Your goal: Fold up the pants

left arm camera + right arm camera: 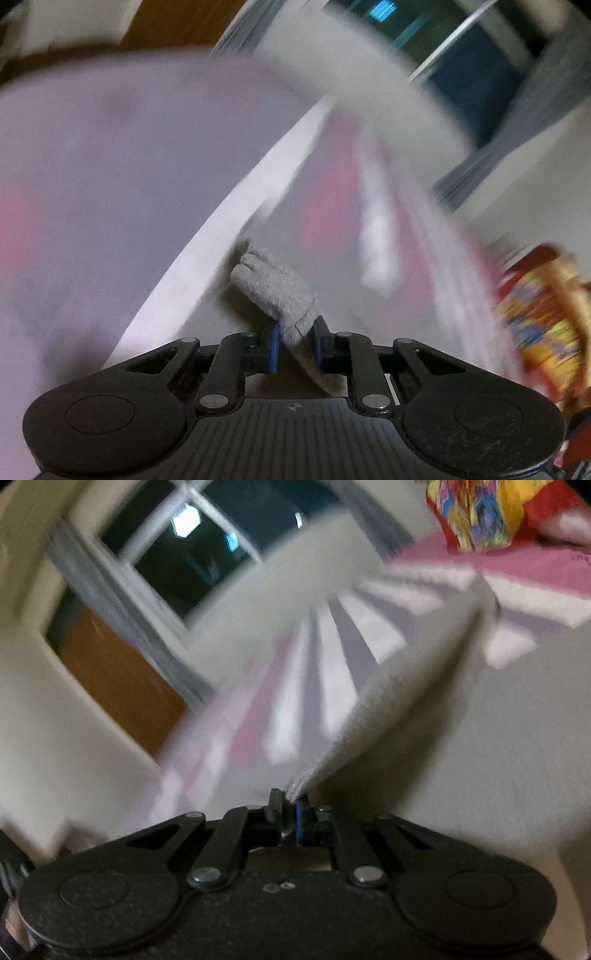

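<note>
Right wrist: writing [580, 558] blurred, unreadable

Pants [280, 291] between fingers [274, 345], above bedsheet [110, 166]

Pink-and-white striped bed cover [332, 672], grey pants [461, 709] above

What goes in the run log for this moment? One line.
left gripper: shut on grey pants | right gripper: shut on pants edge | views: motion-blurred
</note>
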Motion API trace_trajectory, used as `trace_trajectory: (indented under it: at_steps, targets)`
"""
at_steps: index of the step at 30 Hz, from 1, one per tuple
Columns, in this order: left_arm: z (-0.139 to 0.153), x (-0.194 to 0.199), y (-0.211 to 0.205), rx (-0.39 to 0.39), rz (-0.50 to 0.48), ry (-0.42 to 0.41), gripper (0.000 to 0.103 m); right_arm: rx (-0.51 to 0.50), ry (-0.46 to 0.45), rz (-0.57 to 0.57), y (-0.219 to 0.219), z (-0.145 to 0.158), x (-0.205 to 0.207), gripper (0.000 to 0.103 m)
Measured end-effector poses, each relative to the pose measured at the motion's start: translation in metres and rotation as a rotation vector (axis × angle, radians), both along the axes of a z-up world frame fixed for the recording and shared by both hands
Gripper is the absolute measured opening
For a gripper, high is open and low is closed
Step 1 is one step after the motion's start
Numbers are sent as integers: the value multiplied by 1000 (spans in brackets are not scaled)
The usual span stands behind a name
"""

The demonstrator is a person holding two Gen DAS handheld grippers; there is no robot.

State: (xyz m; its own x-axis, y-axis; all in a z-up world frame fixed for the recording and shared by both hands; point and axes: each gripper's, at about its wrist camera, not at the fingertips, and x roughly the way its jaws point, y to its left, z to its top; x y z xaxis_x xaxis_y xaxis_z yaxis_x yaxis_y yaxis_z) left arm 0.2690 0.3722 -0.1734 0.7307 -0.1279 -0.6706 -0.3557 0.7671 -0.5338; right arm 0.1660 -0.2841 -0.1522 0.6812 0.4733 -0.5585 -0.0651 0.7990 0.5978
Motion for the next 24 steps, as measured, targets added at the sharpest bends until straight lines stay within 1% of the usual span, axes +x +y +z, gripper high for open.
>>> trace_trajectory:
  at_steps: [1, 2, 3, 4, 6, 8, 9, 10, 11, 12, 13, 14, 15, 16, 17, 18, 19, 20, 21, 22, 23, 24]
  targets:
    - [-14, -3, 3, -26, 3, 16, 18, 17, 42, -3, -1, -12, 3, 6]
    - [-21, -9, 6, -61, 21, -14, 18, 60, 33, -21, -5, -17, -1, 6]
    - [-21, -13, 7, -79, 35, -29, 18, 60, 32, -23, -5, -16, -2, 7]
    - [-19, -14, 6, -76, 38, -34, 18, 44, 26, -19, -4, -14, -3, 7]
    - [-8, -13, 2, -42, 29, -47, 18, 11, 7, 0, 1, -4, -1, 7]
    - [5, -13, 3, -44, 21, -97, 18, 35, -45, 13, 0, 11, -3, 6]
    - [8, -15, 5, -34, 16, -106, 18, 34, -68, 18, 0, 18, -7, 6]
    - [11, -16, 4, -9, 8, -103, 18, 27, -79, 20, 1, 22, -10, 6]
    - [9, -14, 1, 19, -4, -76, 18, 15, -77, 19, 2, 21, -14, 6]
    - [4, -10, -1, 37, -15, -33, 18, -6, -60, 20, 2, 15, -18, 7]
    - [0, -6, -3, 54, -28, 0, 18, -45, -2, 15, 5, 2, -13, 12]
    - [-2, -6, -6, 74, -37, 9, 18, -43, 73, 6, 5, -5, 2, 10]
    - [1, -8, -8, 82, -28, 7, 18, 20, 88, -16, -3, -12, 3, 10]
    - [6, -12, -11, 86, -12, 5, 19, 63, 95, -32, -9, -10, 2, 16]
    - [15, -15, -17, 100, 5, 3, 20, 56, 74, -62, -13, -3, -3, 21]
    - [20, -20, -22, 125, 14, -4, 22, 8, 33, -95, -16, 7, -9, 33]
    - [27, -23, -25, 150, 22, -8, 33, -38, -17, -123, -19, 17, -13, 38]
    - [31, -25, -28, 167, 27, -11, 48, -52, -52, -132, -24, 23, -12, 38]
    - [31, -26, -29, 181, 34, -2, 53, -60, -71, -144, -29, 29, -9, 38]
    - [32, -23, -31, 203, 49, 18, 57, -70, -75, -154, -35, 35, 5, 38]
    - [27, -19, -31, 227, 54, 60, 57, -87, -68, -166, -37, 39, 15, 38]
    - [20, -10, -29, 234, 53, 107, 57, -101, -51, -187, -42, 42, 27, 38]
